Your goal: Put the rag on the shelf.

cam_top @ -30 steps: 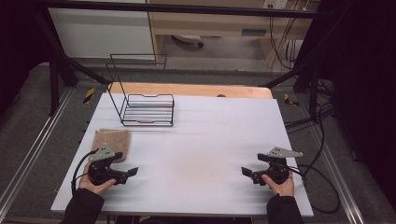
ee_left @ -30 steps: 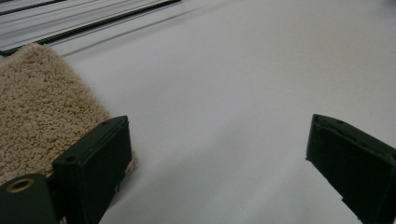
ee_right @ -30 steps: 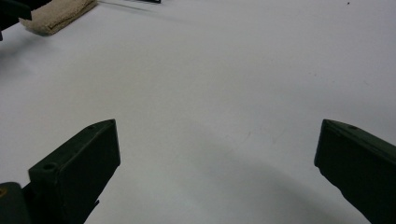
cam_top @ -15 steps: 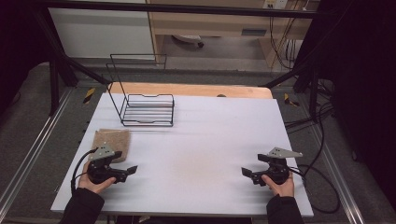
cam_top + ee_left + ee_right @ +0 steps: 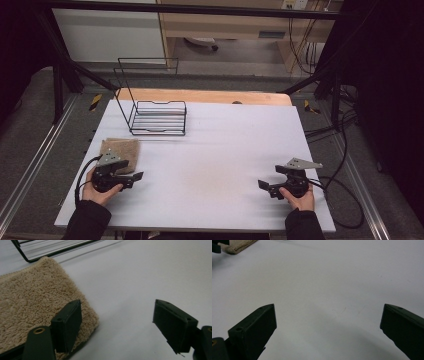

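Note:
A beige fluffy towel (image 5: 121, 148) lies folded on the white table (image 5: 225, 145) at the left. My left gripper (image 5: 138, 176) sits just in front of it, held in a hand, jaws open and empty. In the left gripper view the towel (image 5: 32, 302) spreads at the left and the left gripper (image 5: 117, 325) has one jaw over the towel's near corner, the other over bare table. My right gripper (image 5: 262, 184) rests at the front right, open. In the right gripper view the right gripper (image 5: 329, 325) has only table between its jaws.
A black wire rack (image 5: 157, 117) stands at the back left of the table, behind the towel; its base wires (image 5: 37, 252) edge the left gripper view. A wooden strip (image 5: 200, 96) runs along the far edge. Cables (image 5: 345, 200) trail off the right side.
My left gripper has crept slightly forward toward the towel. The right gripper has stayed where it was.

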The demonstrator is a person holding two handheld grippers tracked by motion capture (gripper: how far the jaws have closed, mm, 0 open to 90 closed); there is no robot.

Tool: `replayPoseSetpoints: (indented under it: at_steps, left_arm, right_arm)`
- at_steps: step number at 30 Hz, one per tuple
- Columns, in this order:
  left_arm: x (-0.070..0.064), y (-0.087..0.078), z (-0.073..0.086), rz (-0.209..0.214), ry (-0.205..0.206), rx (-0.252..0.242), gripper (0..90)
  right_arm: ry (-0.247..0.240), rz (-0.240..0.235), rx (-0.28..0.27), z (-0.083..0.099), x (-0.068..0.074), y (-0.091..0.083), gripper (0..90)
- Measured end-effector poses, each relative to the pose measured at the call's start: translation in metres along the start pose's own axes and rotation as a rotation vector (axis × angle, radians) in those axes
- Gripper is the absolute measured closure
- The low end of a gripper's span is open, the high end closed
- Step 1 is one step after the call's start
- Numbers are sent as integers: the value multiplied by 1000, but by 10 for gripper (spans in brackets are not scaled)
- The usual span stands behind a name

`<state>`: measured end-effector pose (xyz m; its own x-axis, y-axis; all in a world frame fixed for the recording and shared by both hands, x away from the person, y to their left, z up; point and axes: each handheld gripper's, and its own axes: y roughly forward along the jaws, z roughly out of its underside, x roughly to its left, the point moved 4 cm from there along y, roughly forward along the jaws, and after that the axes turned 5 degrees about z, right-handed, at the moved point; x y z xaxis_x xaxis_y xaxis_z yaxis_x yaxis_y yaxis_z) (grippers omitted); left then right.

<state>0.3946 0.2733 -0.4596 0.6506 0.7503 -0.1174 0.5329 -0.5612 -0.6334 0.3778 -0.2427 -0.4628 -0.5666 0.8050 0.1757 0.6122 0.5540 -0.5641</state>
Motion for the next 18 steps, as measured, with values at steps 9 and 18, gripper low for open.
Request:
replayPoseSetpoints:
  at_steps: [9,18]
  left_arm:
    - [7,5,-3,-56,0,16,496]
    - [12,9,1,-86,-4,60,630]
  right_arm:
    - [-6,2,5,0,0,1,14]
    - [-5,2,7,1,0,1,15]
